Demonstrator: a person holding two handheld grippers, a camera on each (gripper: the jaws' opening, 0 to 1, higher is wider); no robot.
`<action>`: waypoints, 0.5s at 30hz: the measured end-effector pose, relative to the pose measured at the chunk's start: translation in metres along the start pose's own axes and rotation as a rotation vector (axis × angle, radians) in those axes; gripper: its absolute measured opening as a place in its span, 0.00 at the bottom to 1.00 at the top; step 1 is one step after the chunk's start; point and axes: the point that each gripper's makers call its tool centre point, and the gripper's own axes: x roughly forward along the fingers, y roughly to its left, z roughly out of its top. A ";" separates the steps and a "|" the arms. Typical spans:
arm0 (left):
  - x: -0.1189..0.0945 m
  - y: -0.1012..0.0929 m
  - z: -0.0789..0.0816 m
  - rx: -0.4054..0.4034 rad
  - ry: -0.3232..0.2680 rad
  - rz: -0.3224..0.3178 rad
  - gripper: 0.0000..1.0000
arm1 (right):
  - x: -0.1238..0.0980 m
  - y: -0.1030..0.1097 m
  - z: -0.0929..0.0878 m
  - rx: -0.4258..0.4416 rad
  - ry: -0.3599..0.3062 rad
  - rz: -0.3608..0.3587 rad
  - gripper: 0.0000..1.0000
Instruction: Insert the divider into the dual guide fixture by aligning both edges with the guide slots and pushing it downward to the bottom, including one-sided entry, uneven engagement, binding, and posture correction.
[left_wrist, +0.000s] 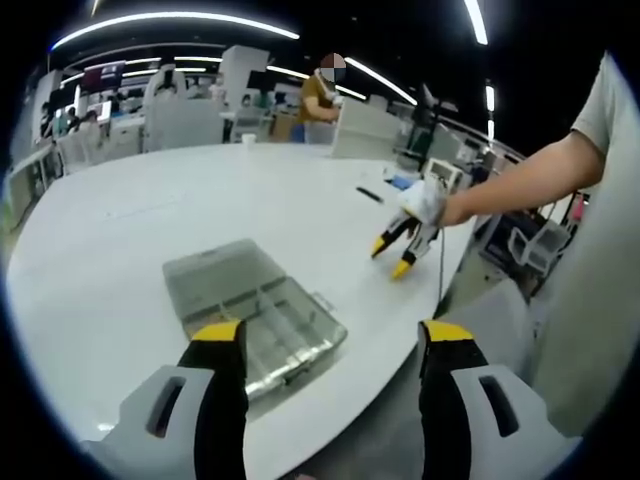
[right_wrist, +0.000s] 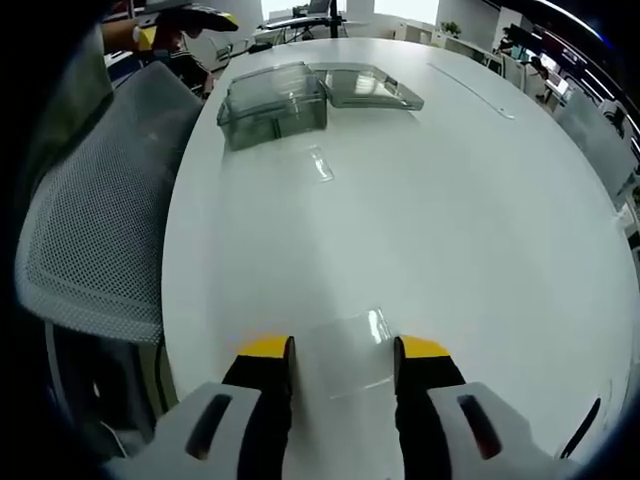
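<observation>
Jaws of the right gripper (right_wrist: 342, 350) rise at the bottom centre of the right gripper view, spread part-way and holding nothing, with the divider (right_wrist: 345, 352), a small clear plastic sheet, lying flat on the white table (right_wrist: 480, 200) between and just beyond the yellow tips. The sheet looks thin, light and fairly stiff, with a glossy face that would slip under flat pads; lying flush on the table, it probably has to be taken by one edge, and pinching it near mid-edge should keep it square for the slots. Further up the table lies a second small clear piece (right_wrist: 320, 164), and beyond it, at upper centre, the clear compartment box (right_wrist: 272, 103) with its lid (right_wrist: 365, 87) open alongside; the guide slots cannot be made out. A mesh chair (right_wrist: 95, 210) stands at left. In the left gripper view, the left gripper (left_wrist: 332, 335) at the bottom stands wide apart and empty over the table edge, with the box (left_wrist: 255, 310) just beyond it.
</observation>
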 end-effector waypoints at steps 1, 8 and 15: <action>0.000 0.000 0.000 -0.002 -0.002 0.001 0.68 | 0.000 0.000 0.000 0.002 0.003 0.000 0.34; -0.002 0.003 -0.002 -0.009 -0.005 0.003 0.67 | -0.001 0.002 -0.001 0.015 0.025 -0.009 0.31; -0.002 0.004 -0.003 -0.022 -0.011 0.007 0.66 | 0.000 0.002 -0.002 0.043 0.059 -0.022 0.29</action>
